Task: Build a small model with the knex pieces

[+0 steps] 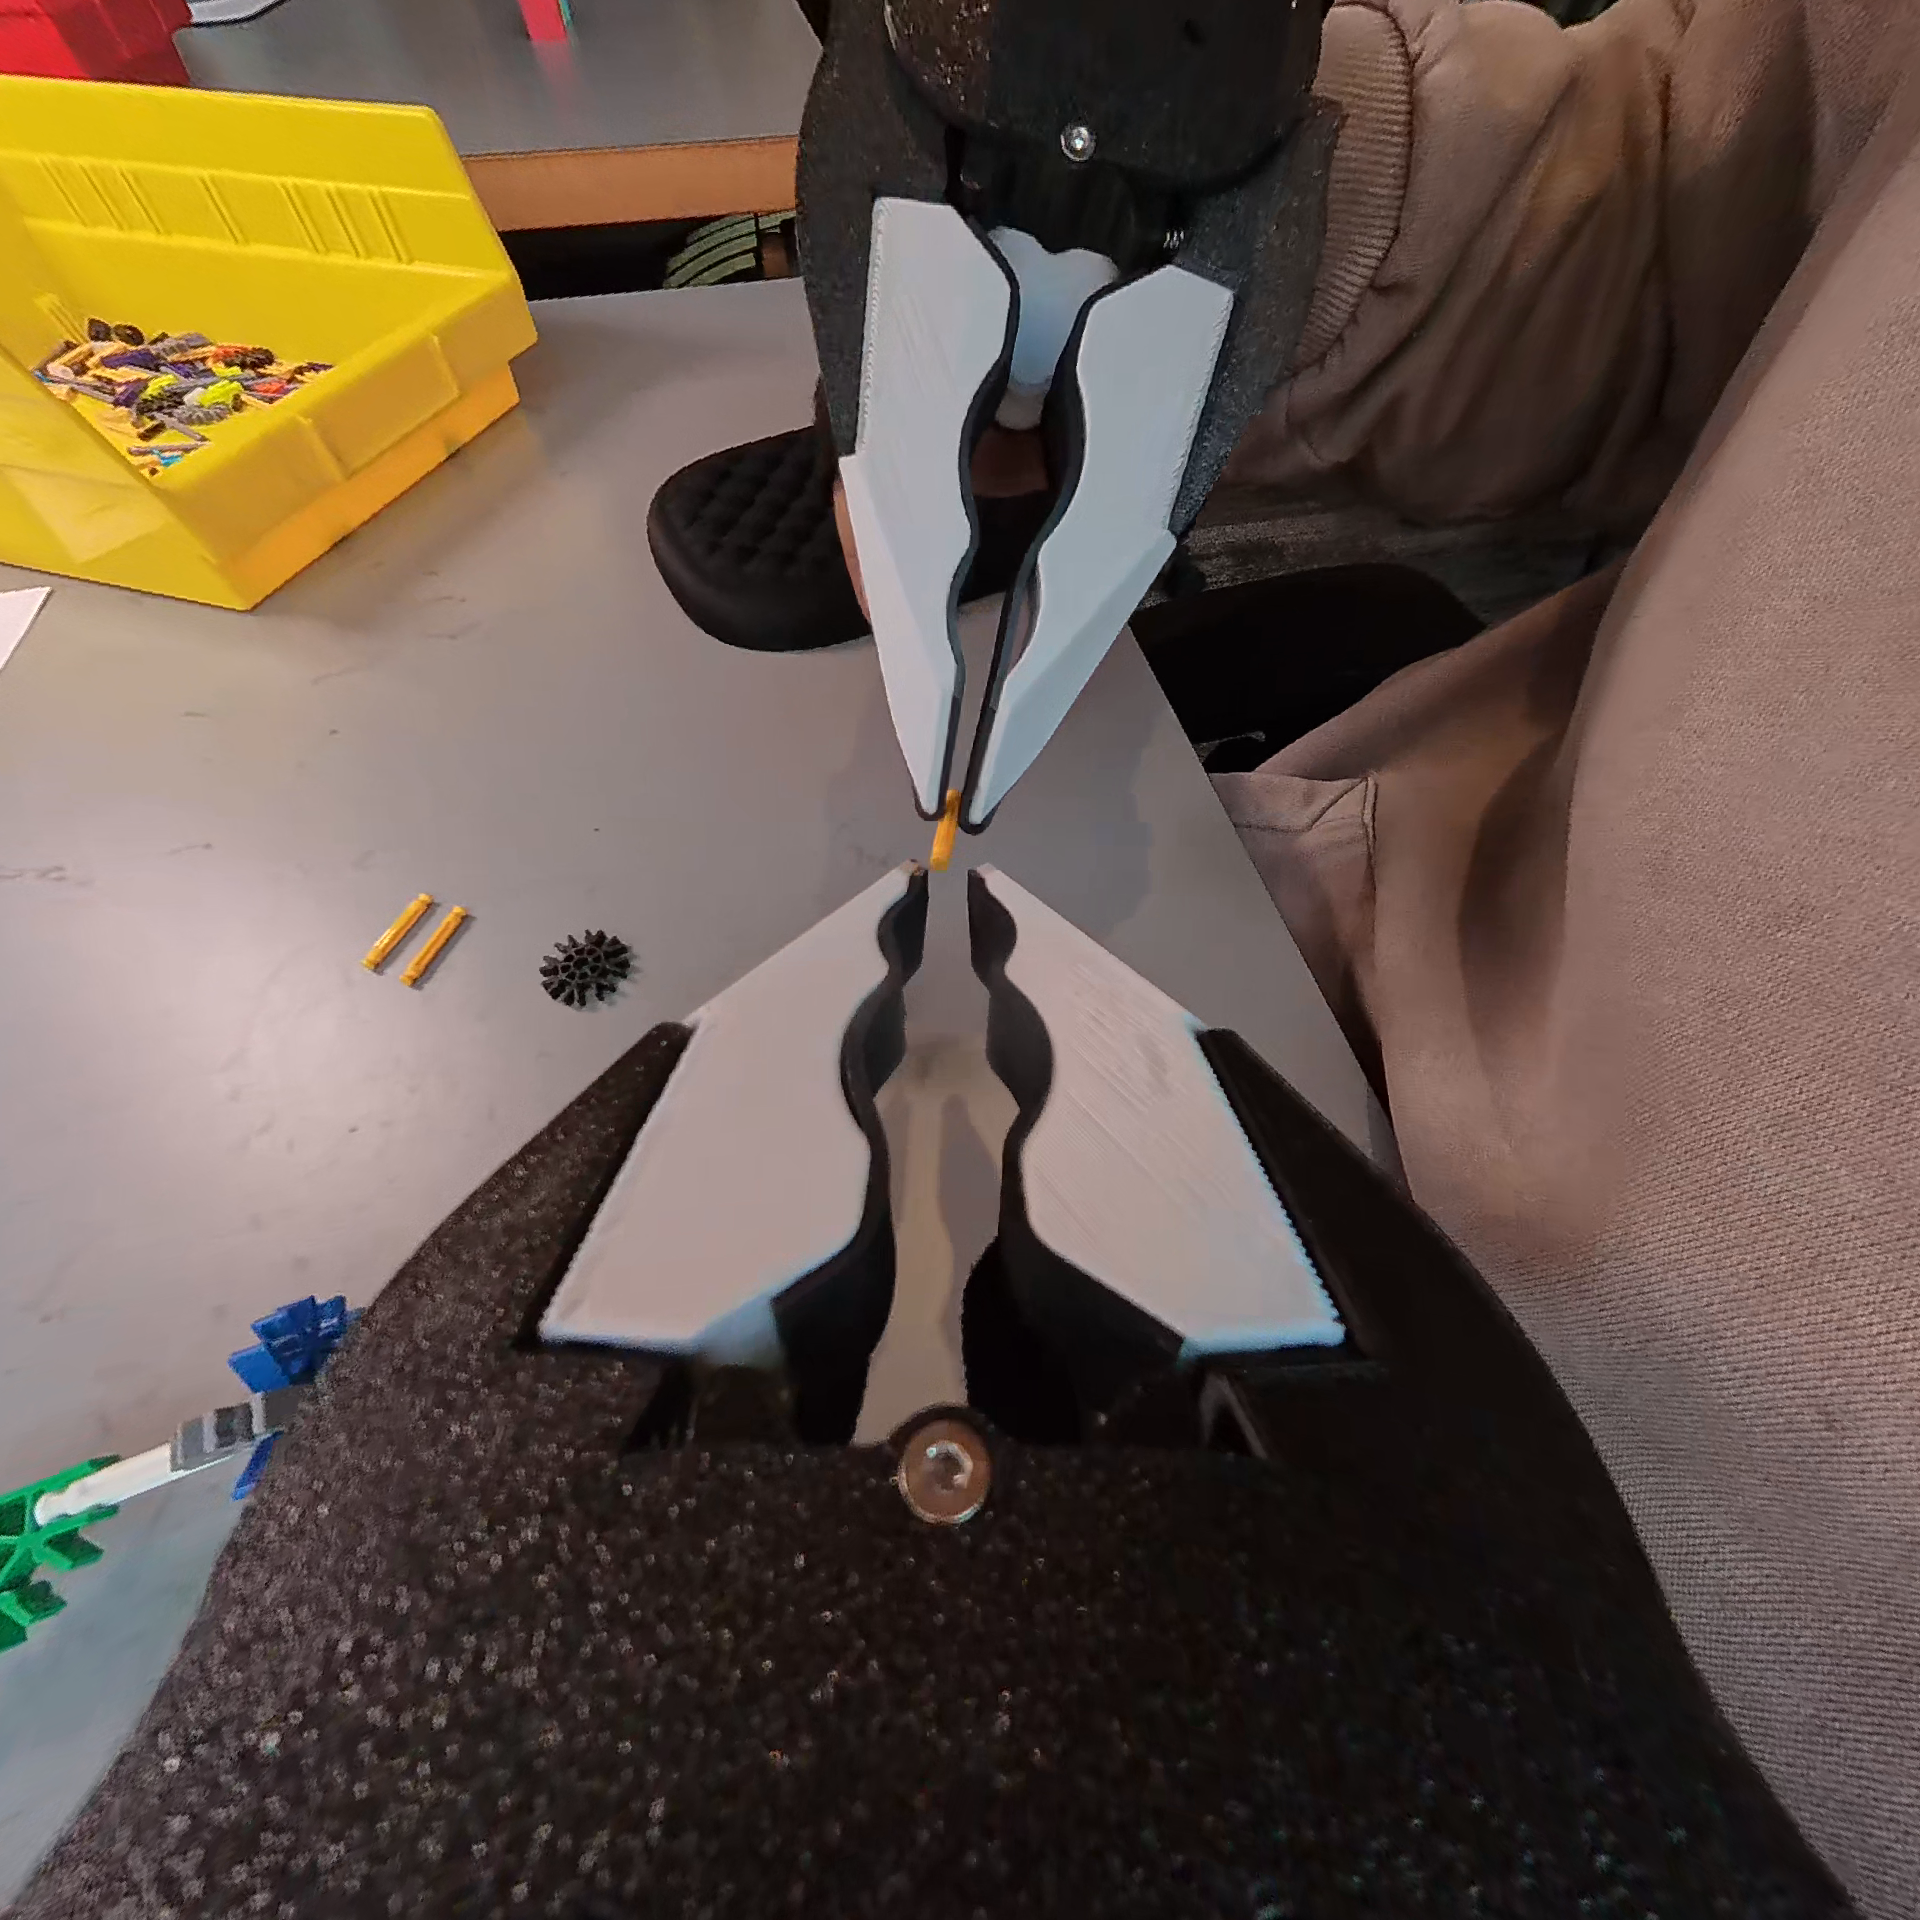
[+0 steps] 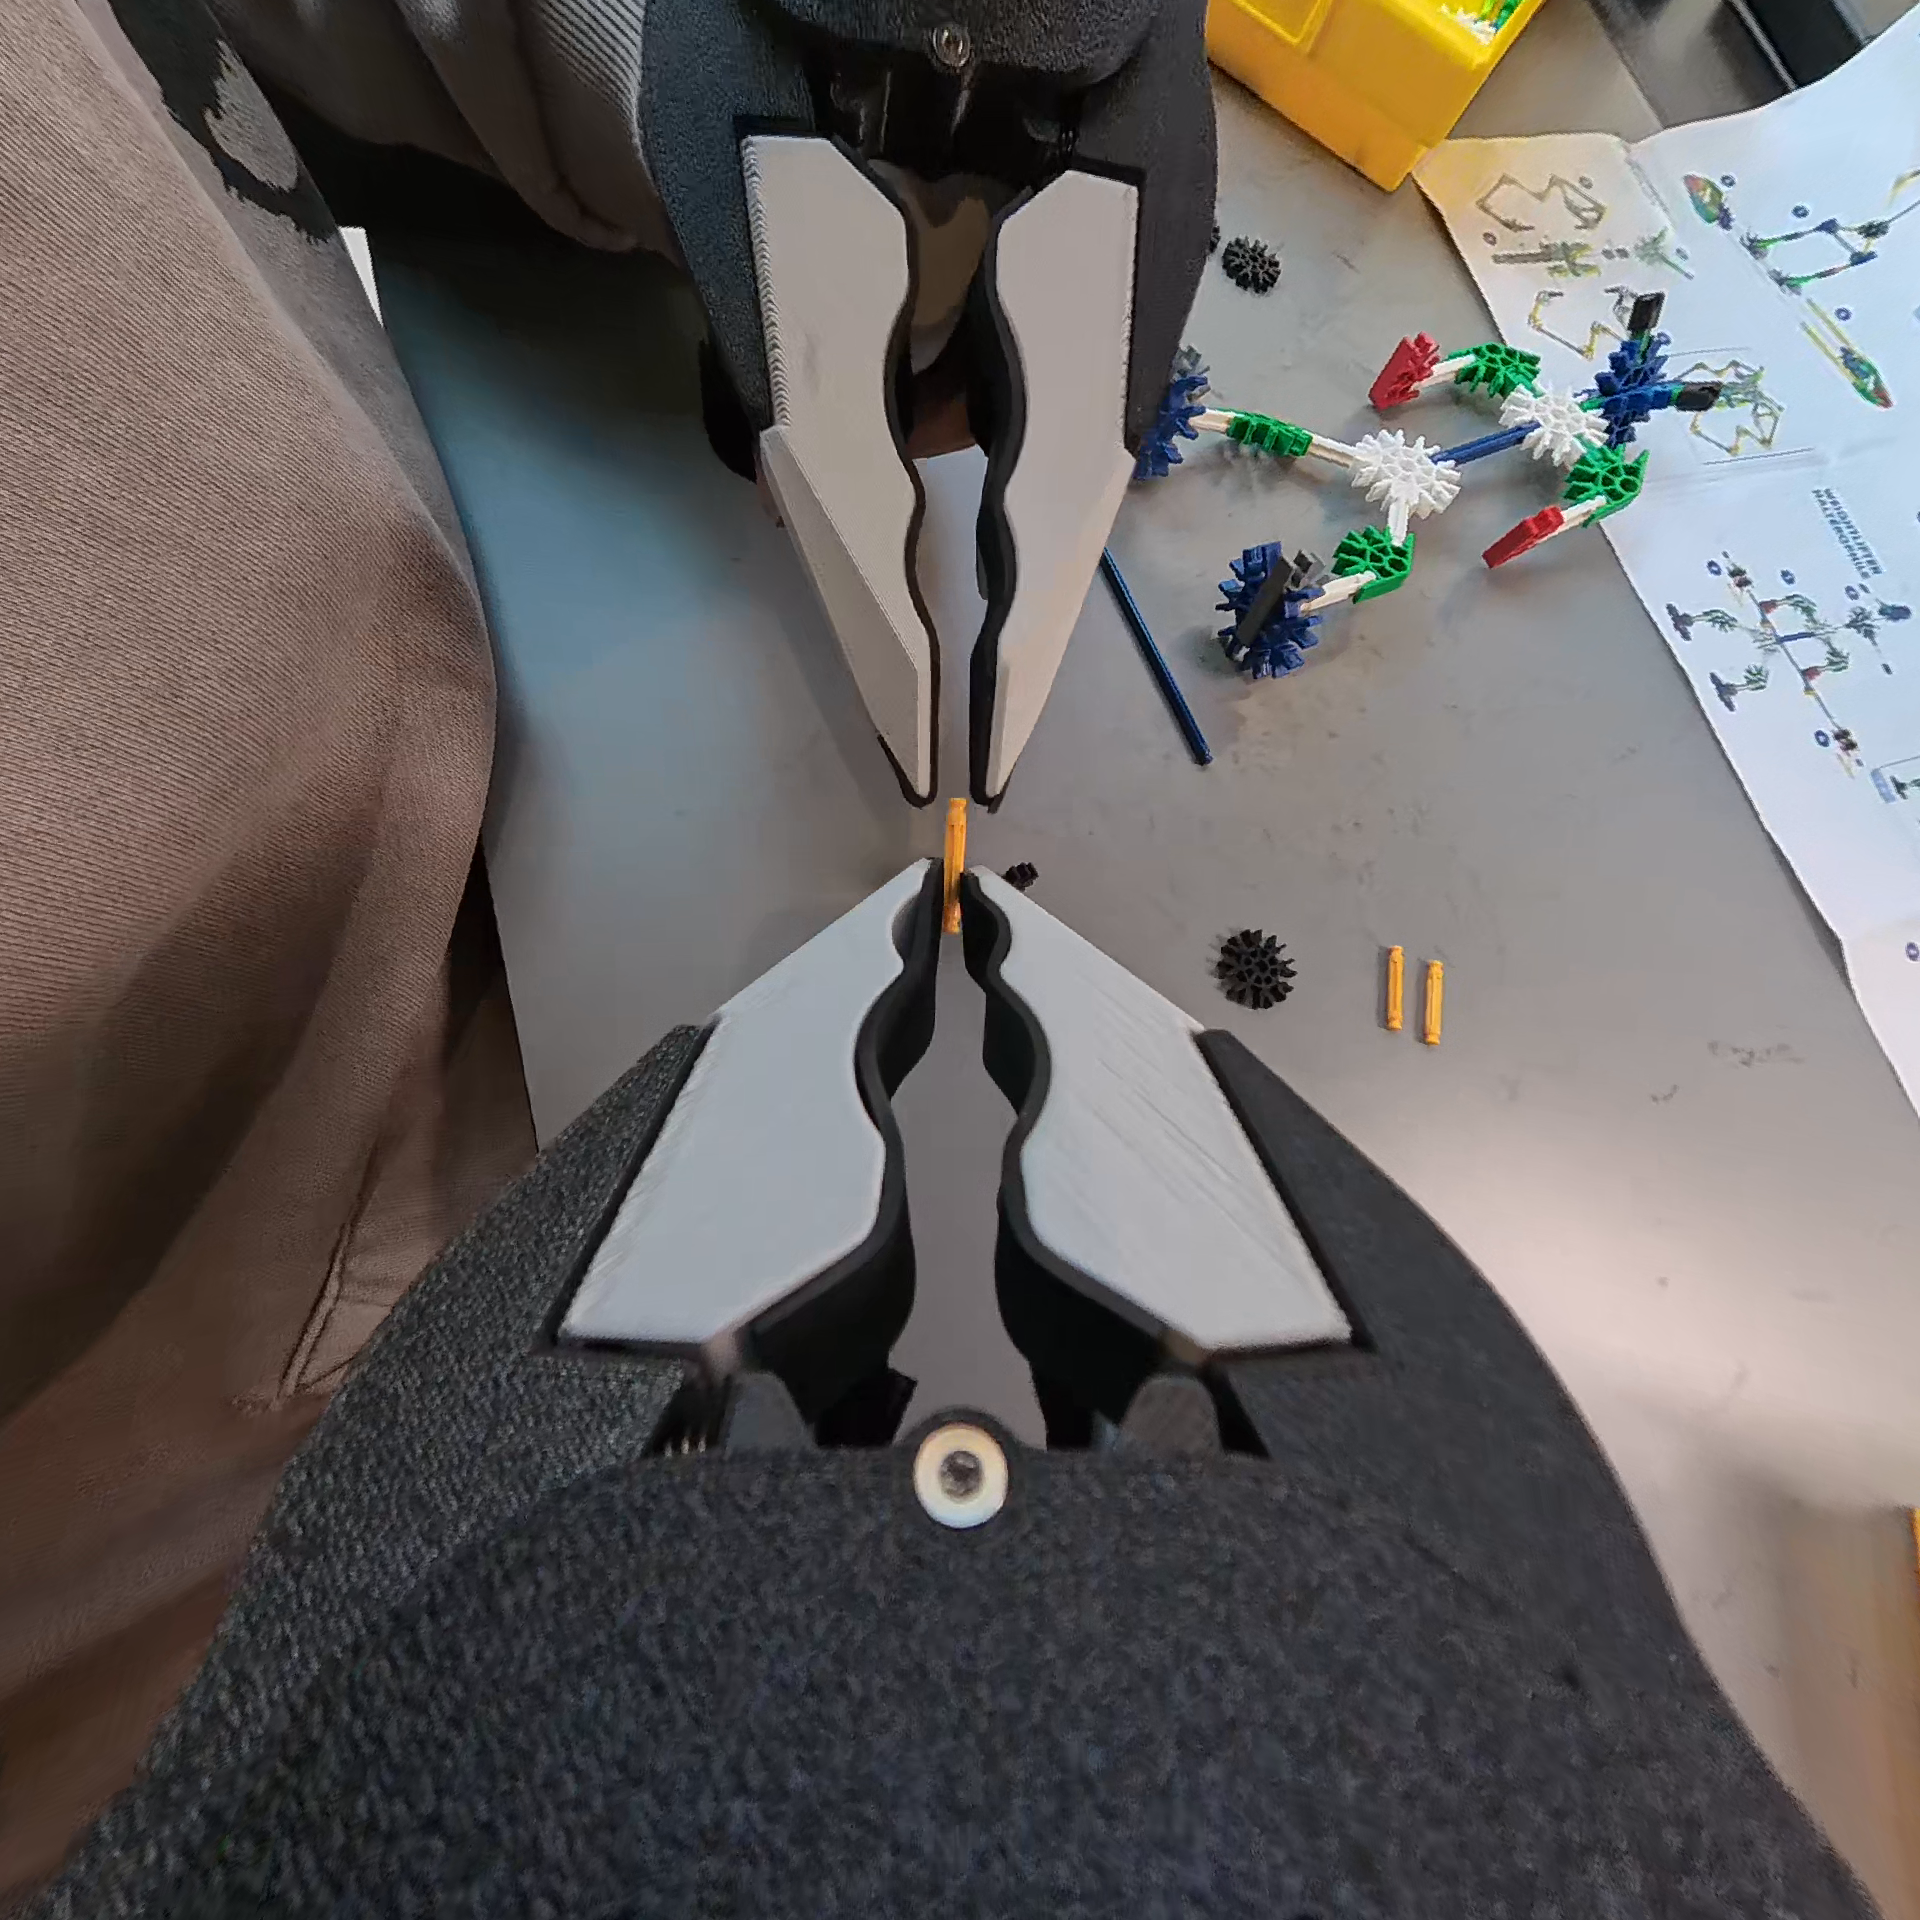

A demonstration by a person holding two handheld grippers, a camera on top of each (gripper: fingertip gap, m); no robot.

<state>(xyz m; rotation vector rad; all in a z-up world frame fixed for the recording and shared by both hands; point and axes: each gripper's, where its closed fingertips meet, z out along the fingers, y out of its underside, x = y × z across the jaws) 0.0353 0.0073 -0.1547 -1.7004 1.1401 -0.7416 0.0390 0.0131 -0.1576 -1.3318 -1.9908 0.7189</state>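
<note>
My right gripper (image 2: 951, 875) is shut on a short yellow rod (image 2: 955, 831), which sticks out past its tips. In the left wrist view the right gripper (image 1: 948, 821) comes in from the top with the rod (image 1: 942, 844) pointing at my left gripper (image 1: 945, 878). My left gripper is narrowly open and empty, tip to tip with the right one above the grey table (image 1: 416, 727). The rod's free end sits just at the mouth of the left gripper (image 2: 954, 795), not gripped by it.
Two loose yellow rods (image 2: 1413, 992) and a black round connector (image 2: 1255, 968) lie nearby. A rod-and-connector model (image 2: 1455, 468), a thin blue rod (image 2: 1153, 655) and printed sheets (image 2: 1766, 582) lie further off. A yellow parts bin (image 1: 260, 312) stands at the back. A brown sleeve (image 1: 1610, 831) is alongside. The tips of both grippers are at nearly the same place. Both grippers' tips are roughly 11 cm from the black round connector (image 2: 1255, 968). My left wrist view (image 1: 585, 964) looks at it from another angle.
</note>
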